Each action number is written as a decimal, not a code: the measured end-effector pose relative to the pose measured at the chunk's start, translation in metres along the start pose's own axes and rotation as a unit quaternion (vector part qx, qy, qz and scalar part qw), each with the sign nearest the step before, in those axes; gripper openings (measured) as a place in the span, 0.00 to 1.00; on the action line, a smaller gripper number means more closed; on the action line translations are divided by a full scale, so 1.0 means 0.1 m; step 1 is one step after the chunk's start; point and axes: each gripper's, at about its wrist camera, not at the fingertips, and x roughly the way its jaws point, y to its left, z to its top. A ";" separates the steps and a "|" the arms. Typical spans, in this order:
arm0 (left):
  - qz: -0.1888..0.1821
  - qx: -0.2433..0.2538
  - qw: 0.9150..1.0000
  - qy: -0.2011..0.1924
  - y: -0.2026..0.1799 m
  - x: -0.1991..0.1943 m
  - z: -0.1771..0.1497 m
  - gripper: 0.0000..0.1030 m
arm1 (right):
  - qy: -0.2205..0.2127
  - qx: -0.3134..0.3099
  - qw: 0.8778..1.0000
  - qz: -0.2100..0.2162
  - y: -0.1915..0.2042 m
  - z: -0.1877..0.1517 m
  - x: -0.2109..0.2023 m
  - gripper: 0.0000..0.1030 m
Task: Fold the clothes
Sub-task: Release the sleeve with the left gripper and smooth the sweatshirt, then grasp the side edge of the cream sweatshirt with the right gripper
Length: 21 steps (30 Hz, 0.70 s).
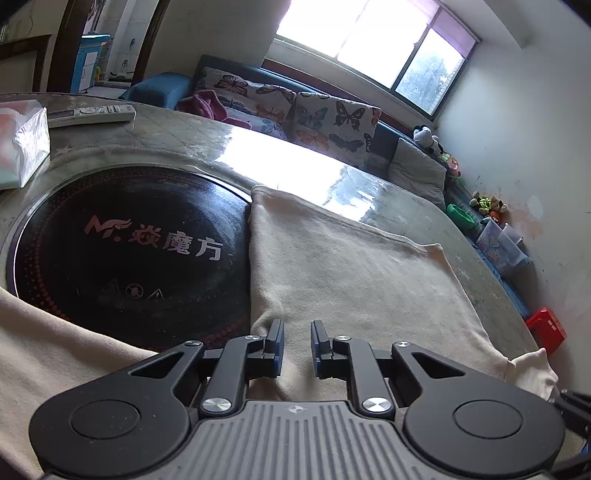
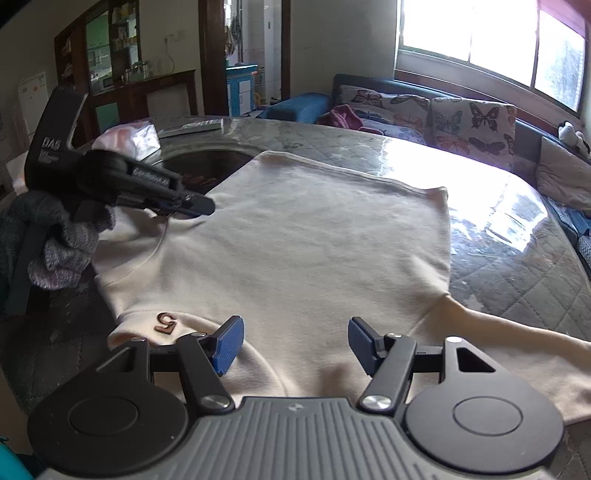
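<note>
Cream sweatshirt (image 2: 295, 236) lies spread flat over a round table (image 2: 517, 280) covered in quilted cloth under clear plastic, its far hem reaching toward the window glare and one sleeve (image 2: 517, 332) trailing off to the right. On the left, the garment's edge overlaps a black circular hotplate (image 1: 129, 251) set into the tabletop and printed with pale lettering. Behind the table, a sofa (image 1: 295, 110) with butterfly-print cushions runs beneath a bright window (image 1: 369, 33).

The left gripper (image 2: 207, 206), held by a person's hand in a grey knitted glove (image 2: 66, 243), reaches in from the left and sits low at the garment's left edge near the collar; in its own view (image 1: 297, 343) the blue-padded jaws stand slightly apart over the cloth, with fabric below them but not visibly pinched. The right gripper (image 2: 295, 343) hovers at the near edge of the sweatshirt, its jaws spread wide with nothing between the pads.

A white tissue pack (image 1: 26, 144) and a grey remote control (image 1: 92, 114) rest on the far left of the table. A small brown figure "5" (image 2: 166, 323) marks the garment near the right gripper's left finger.
</note>
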 end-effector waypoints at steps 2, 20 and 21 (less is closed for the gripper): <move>0.001 0.004 1.000 -0.001 -0.03 0.00 0.00 0.22 | -0.006 0.004 1.000 -0.011 -0.10 0.04 0.02 0.62; 0.006 0.029 1.000 -0.001 -0.10 0.02 -0.01 0.28 | -0.020 0.049 0.998 -0.035 -0.50 0.11 0.10 0.62; 0.007 0.030 1.000 -0.001 -0.10 0.01 -0.01 0.28 | -0.020 0.047 0.998 -0.035 -0.47 0.09 0.07 0.62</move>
